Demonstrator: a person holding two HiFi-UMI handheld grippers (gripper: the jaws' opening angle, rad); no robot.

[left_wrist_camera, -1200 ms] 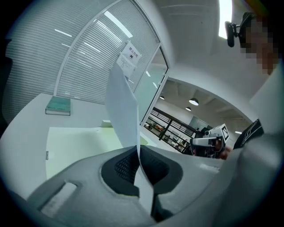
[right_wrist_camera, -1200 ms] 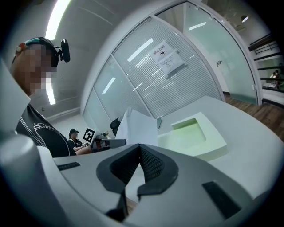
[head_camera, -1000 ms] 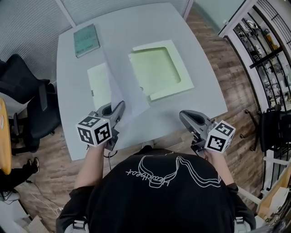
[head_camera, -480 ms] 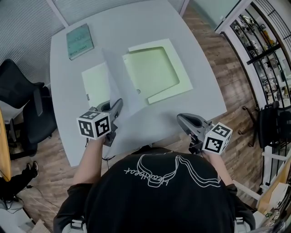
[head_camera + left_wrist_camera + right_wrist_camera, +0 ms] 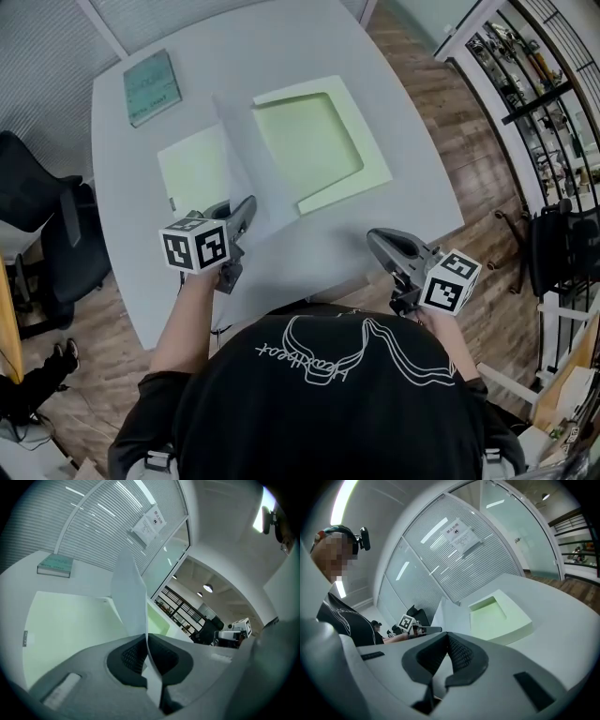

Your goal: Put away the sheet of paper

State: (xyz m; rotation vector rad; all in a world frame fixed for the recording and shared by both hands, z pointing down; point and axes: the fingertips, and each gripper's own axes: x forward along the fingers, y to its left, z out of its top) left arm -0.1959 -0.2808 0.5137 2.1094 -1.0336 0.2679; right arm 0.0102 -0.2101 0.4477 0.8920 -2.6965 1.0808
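My left gripper (image 5: 246, 208) is shut on the near edge of a pale sheet of paper (image 5: 246, 164). The sheet stands up from the jaws and leans over the table between a flat green lid (image 5: 192, 169) and an open green tray (image 5: 370, 167). In the left gripper view the paper (image 5: 129, 592) runs straight up out of the pinched pads (image 5: 133, 653). My right gripper (image 5: 373, 239) hangs at the table's near edge, right of the sheet, its jaws together on nothing (image 5: 447, 634). It looks across at the tray (image 5: 499, 616) and the paper (image 5: 443, 616).
A teal book (image 5: 150, 84) lies at the far left corner of the grey table (image 5: 309, 258). A dark office chair (image 5: 37, 216) stands left of the table. Metal shelving (image 5: 525, 66) lines the right side, over wooden floor.
My left gripper has sunk a little toward the table with the sheet still pinched. The right gripper has barely shifted.
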